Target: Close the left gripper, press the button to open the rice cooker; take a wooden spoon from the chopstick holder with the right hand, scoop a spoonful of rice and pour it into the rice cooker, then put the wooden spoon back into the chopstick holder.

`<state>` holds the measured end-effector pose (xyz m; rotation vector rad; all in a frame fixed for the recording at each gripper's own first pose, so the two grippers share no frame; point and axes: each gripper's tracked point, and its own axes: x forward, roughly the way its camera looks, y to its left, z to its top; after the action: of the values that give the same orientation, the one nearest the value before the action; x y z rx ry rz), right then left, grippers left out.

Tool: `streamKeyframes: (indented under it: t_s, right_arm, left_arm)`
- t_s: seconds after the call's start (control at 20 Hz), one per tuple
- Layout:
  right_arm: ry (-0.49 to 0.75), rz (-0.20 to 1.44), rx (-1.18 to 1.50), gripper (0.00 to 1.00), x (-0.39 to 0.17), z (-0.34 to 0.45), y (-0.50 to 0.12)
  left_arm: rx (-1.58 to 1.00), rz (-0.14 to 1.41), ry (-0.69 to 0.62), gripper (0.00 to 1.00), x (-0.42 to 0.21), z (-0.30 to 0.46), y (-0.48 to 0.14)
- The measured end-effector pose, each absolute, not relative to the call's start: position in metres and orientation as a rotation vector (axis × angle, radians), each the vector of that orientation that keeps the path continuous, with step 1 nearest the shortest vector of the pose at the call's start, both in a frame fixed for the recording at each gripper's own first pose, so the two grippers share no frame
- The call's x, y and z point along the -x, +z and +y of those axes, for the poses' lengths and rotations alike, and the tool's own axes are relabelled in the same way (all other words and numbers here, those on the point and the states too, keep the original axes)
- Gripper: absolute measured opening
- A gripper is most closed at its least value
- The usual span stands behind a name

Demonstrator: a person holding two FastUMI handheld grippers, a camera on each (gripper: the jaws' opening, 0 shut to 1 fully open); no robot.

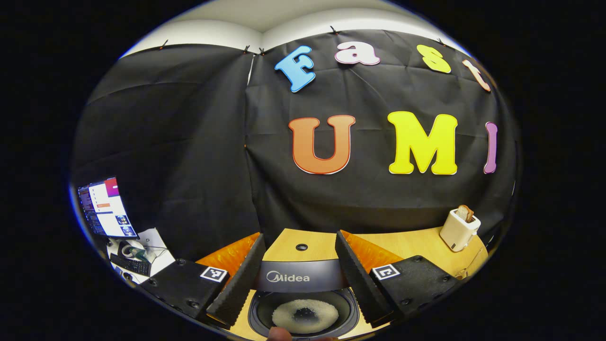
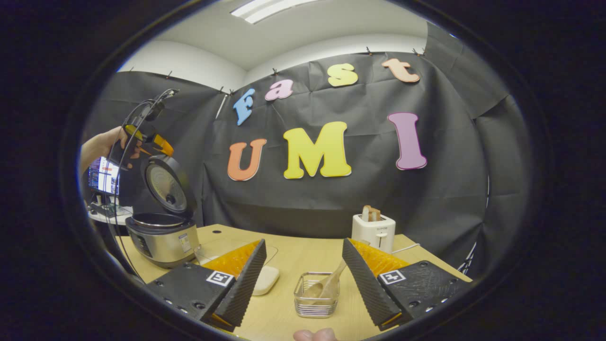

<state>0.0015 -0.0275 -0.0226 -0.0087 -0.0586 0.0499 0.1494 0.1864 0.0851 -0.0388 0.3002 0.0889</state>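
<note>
The left gripper (image 1: 299, 284) has its fingers spread wide apart, holding nothing. The right gripper (image 2: 303, 284) is likewise spread wide and empty. Far to the right gripper's upper left, a hand (image 2: 102, 144) holds the left gripper aloft.

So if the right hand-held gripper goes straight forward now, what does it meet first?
Probably the chopstick holder with the wooden spoon in it, lying between the open right hand-held gripper fingers; depth is unclear.

Both tongs (image 2: 300, 279) bear square black-and-white tags, screws and ribbed pads.
</note>
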Motion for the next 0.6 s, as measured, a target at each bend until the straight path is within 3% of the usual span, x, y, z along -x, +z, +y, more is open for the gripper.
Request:
streamKeyframes:
  t_s: [0.15,0.2,0.6]
  right_arm:
    - [0.065,-0.058,0.022,0.95,0.003,-0.02,-0.023]
    - [0.068,-0.058,0.022,0.99,0.004,-0.018,-0.023]
    - [0.075,-0.036,0.053,0.95,0.014,-0.008,-0.035]
  left_arm:
    - [0.072,0.287,0.094,0.9,-0.119,0.182,0.068]
    - [0.091,0.278,0.092,0.89,-0.108,0.18,0.061]
    - [0.204,0.262,0.079,0.89,-0.051,0.168,0.001]
